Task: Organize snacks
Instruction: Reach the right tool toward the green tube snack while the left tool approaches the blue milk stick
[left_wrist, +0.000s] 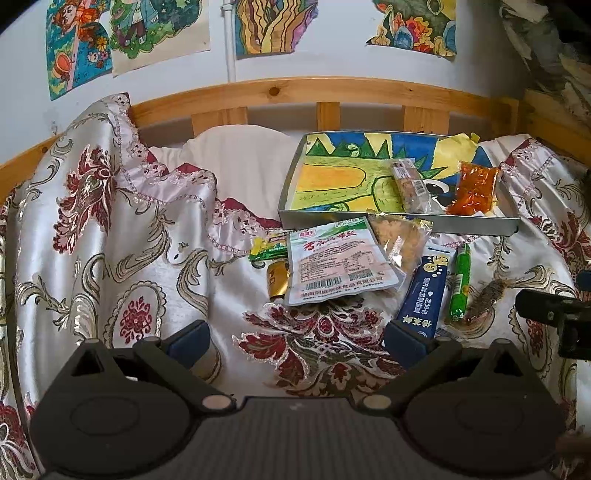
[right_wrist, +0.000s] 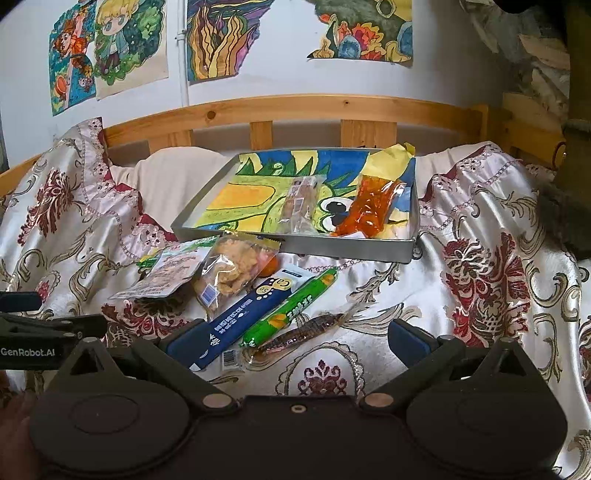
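Both the left hand-held gripper (left_wrist: 295, 341) and right hand-held gripper (right_wrist: 295, 338) gape wide, empty, above snack packets (left_wrist: 338, 264) on the bed (left_wrist: 110, 258) before the tray's (left_wrist: 399, 223) near edge.

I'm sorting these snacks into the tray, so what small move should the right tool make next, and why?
Probably ease the right tool forward and close on the green sausage stick. The tool is open and empty, the stick lies loose on the bedspread just ahead of it, and the metal tray holds only two packets.
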